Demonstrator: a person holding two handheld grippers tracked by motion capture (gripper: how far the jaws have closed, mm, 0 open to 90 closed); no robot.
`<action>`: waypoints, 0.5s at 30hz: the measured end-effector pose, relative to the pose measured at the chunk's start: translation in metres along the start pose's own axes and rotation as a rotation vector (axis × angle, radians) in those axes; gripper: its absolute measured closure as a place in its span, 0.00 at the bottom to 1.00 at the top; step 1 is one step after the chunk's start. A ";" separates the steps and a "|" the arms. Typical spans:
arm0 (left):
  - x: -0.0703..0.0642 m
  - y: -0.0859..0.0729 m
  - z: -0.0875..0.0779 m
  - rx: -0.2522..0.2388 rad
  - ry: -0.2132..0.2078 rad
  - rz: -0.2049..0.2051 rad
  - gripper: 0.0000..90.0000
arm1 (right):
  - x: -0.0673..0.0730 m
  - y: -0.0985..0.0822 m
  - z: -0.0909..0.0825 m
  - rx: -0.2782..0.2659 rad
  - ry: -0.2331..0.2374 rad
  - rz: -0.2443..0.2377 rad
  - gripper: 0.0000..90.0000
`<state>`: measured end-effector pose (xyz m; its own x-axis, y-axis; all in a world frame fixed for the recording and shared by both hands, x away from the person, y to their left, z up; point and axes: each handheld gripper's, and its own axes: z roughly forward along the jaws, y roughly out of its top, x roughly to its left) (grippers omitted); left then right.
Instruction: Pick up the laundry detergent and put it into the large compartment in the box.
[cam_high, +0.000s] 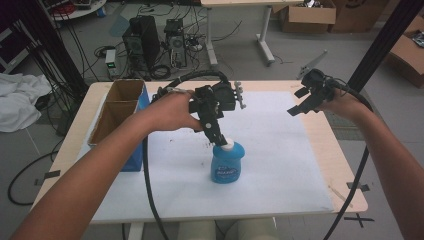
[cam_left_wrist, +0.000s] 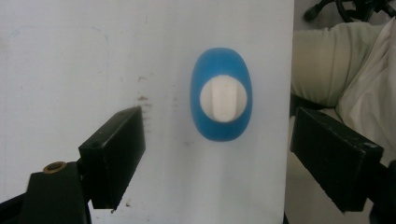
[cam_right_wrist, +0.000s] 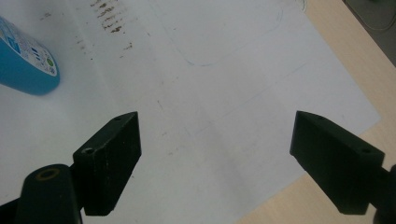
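Note:
A blue bottle (cam_high: 227, 164) with a white cap (cam_high: 226, 145) stands upright on the white sheet (cam_high: 280, 150) near the table's middle. My left gripper (cam_high: 218, 135) hovers just above the cap, pointing down, open. From above, in the left gripper view, the bottle (cam_left_wrist: 221, 128) and its cap (cam_left_wrist: 223, 99) lie between and beyond the two spread jaws (cam_left_wrist: 217, 156). My right gripper (cam_high: 300, 105) is held up over the table's right side, open and empty; its view (cam_right_wrist: 217, 158) looks down on bare sheet, with the bottle's (cam_right_wrist: 25, 63) labelled side at the left edge.
An open cardboard box (cam_high: 117, 117) with a blue side stands at the table's left. Wooden table edge (cam_high: 345, 165) borders the sheet on the right. Computers, cables and cartons lie on the floor beyond. A black cable (cam_high: 150, 195) hangs over the front.

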<state>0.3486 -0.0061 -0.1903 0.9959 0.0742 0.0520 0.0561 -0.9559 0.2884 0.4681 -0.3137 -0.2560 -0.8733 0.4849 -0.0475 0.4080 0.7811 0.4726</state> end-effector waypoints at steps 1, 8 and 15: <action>-0.001 0.001 0.002 -0.002 -0.002 -0.002 0.21 | 0.000 0.000 0.001 -0.001 0.001 -0.004 0.18; -0.003 0.005 0.012 0.000 -0.007 -0.003 0.21 | 0.001 0.000 0.004 -0.004 0.008 -0.004 0.18; -0.004 0.010 0.023 0.014 -0.007 -0.005 0.21 | 0.002 0.002 0.006 0.000 0.013 -0.014 0.18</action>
<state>0.3469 -0.0221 -0.2101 0.9960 0.0776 0.0442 0.0625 -0.9593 0.2753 0.4687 -0.3082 -0.2606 -0.8823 0.4687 -0.0432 0.3954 0.7879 0.4722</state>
